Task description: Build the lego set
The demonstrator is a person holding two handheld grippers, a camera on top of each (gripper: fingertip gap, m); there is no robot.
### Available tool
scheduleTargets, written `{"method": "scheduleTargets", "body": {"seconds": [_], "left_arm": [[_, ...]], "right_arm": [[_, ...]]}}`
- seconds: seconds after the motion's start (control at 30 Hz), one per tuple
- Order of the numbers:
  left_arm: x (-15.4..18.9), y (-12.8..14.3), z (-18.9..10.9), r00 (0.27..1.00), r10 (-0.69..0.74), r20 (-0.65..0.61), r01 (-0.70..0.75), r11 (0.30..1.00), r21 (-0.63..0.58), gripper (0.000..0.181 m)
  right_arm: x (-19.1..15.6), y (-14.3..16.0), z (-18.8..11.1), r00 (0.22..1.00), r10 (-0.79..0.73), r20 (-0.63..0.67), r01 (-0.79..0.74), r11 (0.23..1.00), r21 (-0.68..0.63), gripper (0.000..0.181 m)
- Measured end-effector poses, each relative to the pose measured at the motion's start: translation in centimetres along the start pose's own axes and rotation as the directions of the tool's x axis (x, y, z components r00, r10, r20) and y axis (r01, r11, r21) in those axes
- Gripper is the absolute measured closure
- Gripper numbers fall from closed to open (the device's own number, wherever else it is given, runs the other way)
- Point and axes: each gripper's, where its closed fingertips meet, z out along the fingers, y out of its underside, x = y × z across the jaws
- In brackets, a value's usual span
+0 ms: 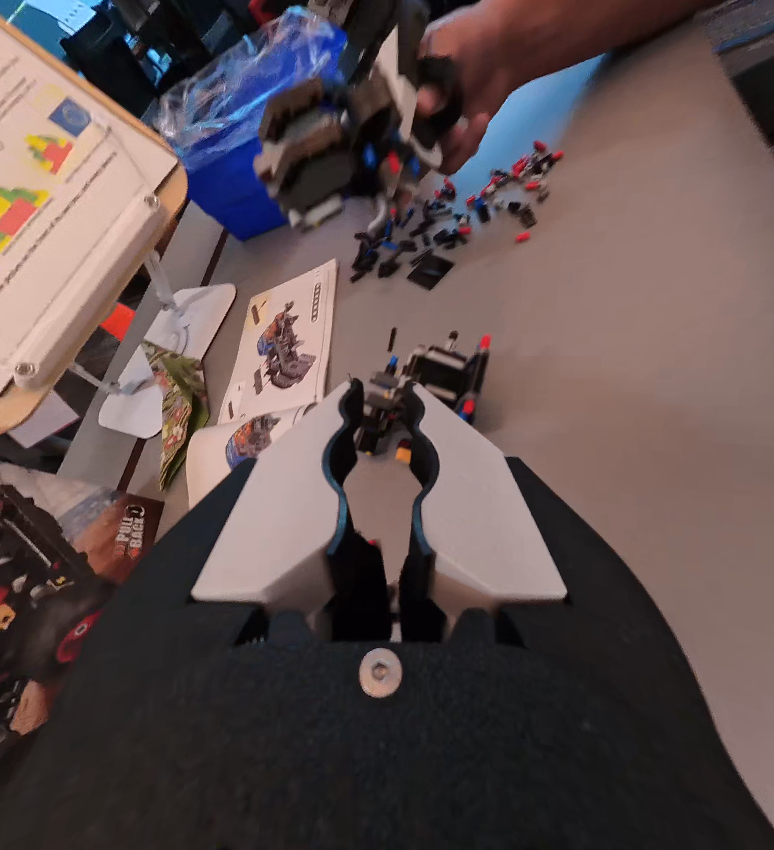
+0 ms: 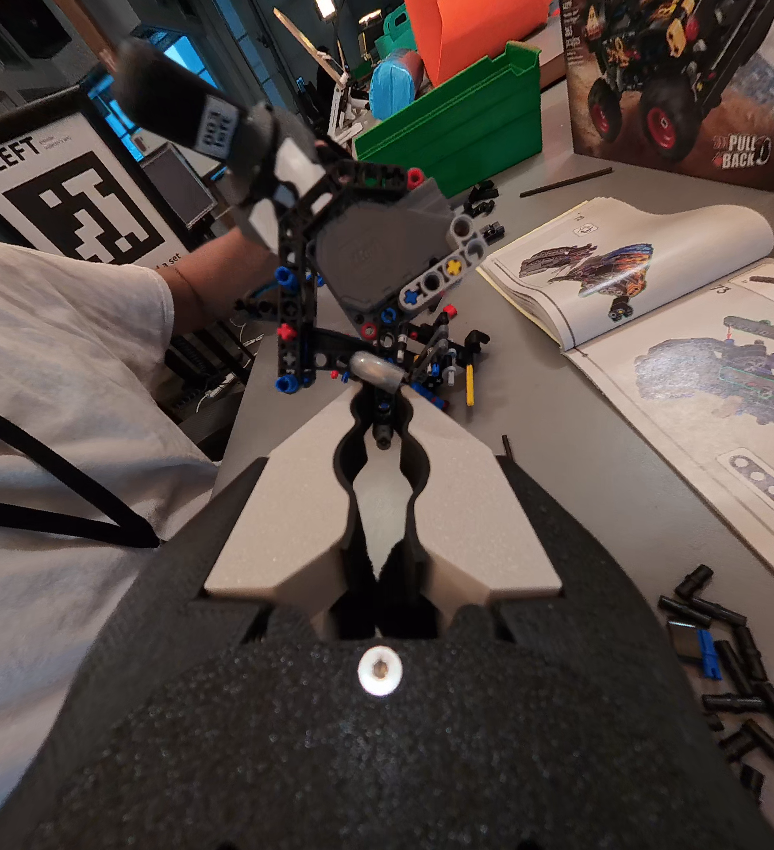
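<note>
My right gripper [image 2: 381,400] is shut on a black stub at the bottom of the lego chassis [image 2: 375,248], a black beam frame around a grey block with blue and red pins. It holds the chassis tilted above the table. In the left wrist view this gripper [image 1: 371,142] and the chassis [image 1: 302,152] show blurred at the top, held by a hand [image 1: 463,92]. My left gripper [image 1: 383,388] is open, low over the table, with its tips either side of a small black-and-white sub-assembly [image 1: 440,370]. It also shows behind the chassis in the right wrist view [image 2: 279,198].
A pile of loose black, red and blue parts [image 1: 467,216] lies far right. The open instruction booklet [image 1: 288,340] [image 2: 651,276], the set's box [image 2: 679,83], a blue bin [image 1: 238,184], a green bin [image 2: 449,129], a sign on a stand [image 1: 54,184] and black pins [image 2: 739,667] ring the grey table [image 1: 651,414]. My right fingertips sit around 15 cm from my left ones.
</note>
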Motion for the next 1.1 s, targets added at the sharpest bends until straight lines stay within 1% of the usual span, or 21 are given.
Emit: {"method": "scheduleTargets", "body": {"seconds": [0.1, 0.2, 0.3, 0.37, 0.47, 0.53, 0.57, 0.63, 0.7, 0.77, 0.83, 0.9, 0.93, 1.0, 1.03, 1.1], "left_arm": [[0.1, 2.2, 1.4, 0.998, 0.002, -0.056, -0.001, 1.000, 0.001, 0.160], [0.8, 3.0, 2.7, 0.993, 0.027, -0.112, -0.024, 0.999, 0.022, 0.159], [0.8, 1.9, 3.0, 0.992, 0.036, -0.118, -0.025, 0.995, 0.096, 0.163], [0.8, 2.0, 3.3, 0.991, 0.048, -0.123, -0.036, 0.995, 0.098, 0.168], [0.9, 2.6, 4.0, 0.991, 0.083, -0.104, -0.073, 0.993, 0.092, 0.170], [0.9, 2.2, 4.3, 0.992, 0.079, -0.097, -0.067, 0.991, 0.117, 0.169], [0.9, 2.0, 4.4, 0.992, 0.083, -0.095, -0.070, 0.990, 0.126, 0.173], [0.8, 1.8, 4.6, 0.993, 0.089, -0.082, -0.076, 0.987, 0.140, 0.174], [0.4, 1.2, 4.6, 0.996, 0.034, -0.079, -0.021, 0.988, 0.154, 0.176], [0.1, 0.1, 4.6, 0.988, -0.108, -0.114, 0.126, 0.979, 0.161, 0.176], [0.2, -1.8, 4.6, 0.945, -0.278, -0.172, 0.309, 0.931, 0.193, 0.176], [1.0, -3.3, 4.8, 0.887, -0.391, -0.245, 0.441, 0.874, 0.205, 0.176], [1.4, -3.8, 5.0, 0.853, -0.440, -0.279, 0.500, 0.843, 0.199, 0.176], [1.9, -4.7, 5.2, 0.766, -0.538, -0.351, 0.624, 0.754, 0.206, 0.176], [1.9, -5.1, 5.0, 0.725, -0.566, -0.393, 0.673, 0.705, 0.226, 0.176], [1.7, -5.8, 4.5, 0.655, -0.589, -0.473, 0.744, 0.612, 0.269, 0.176]], "right_arm": [[-0.3, -0.3, -0.1, 1.000, -0.010, 0.012, 0.010, 1.000, 0.015, 0.175], [-0.3, -0.2, 0.0, 1.000, -0.015, 0.018, 0.015, 1.000, 0.014, 0.174], [-0.2, 0.0, 0.0, 1.000, -0.015, 0.017, 0.015, 1.000, 0.006, 0.174], [-0.2, 0.1, 0.1, 1.000, -0.012, 0.023, 0.012, 1.000, 0.002, 0.175], [-0.1, 0.3, 0.2, 1.000, -0.007, 0.028, 0.008, 1.000, -0.005, 0.175], [-0.1, 0.4, 0.2, 1.000, -0.006, 0.031, 0.006, 1.000, -0.008, 0.175], [-0.1, 0.4, 0.3, 0.999, -0.004, 0.033, 0.005, 1.000, -0.009, 0.175], [0.0, 0.5, 0.3, 0.999, -0.003, 0.034, 0.003, 1.000, -0.012, 0.175], [-0.1, 0.5, 0.4, 0.999, -0.014, 0.034, 0.014, 1.000, -0.004, 0.175], [-0.7, -0.3, 0.4, 0.998, -0.051, 0.048, 0.049, 0.998, 0.041, 0.175], [-1.5, -1.6, 0.4, 0.994, -0.096, 0.059, 0.088, 0.990, 0.113, 0.175], [-2.1, -2.9, 0.5, 0.990, -0.128, 0.054, 0.117, 0.977, 0.181, 0.175], [-2.5, -3.4, 0.5, 0.989, -0.133, 0.064, 0.117, 0.970, 0.214, 0.176], [-3.1, -3.8, 1.0, 0.987, -0.114, 0.115, 0.079, 0.958, 0.274, 0.175], [-3.3, -3.5, 1.5, 0.986, -0.088, 0.143, 0.048, 0.963, 0.266, 0.175], [-2.8, -2.4, 2.9, 0.990, -0.061, 0.130, 0.034, 0.979, 0.202, 0.175]]}}
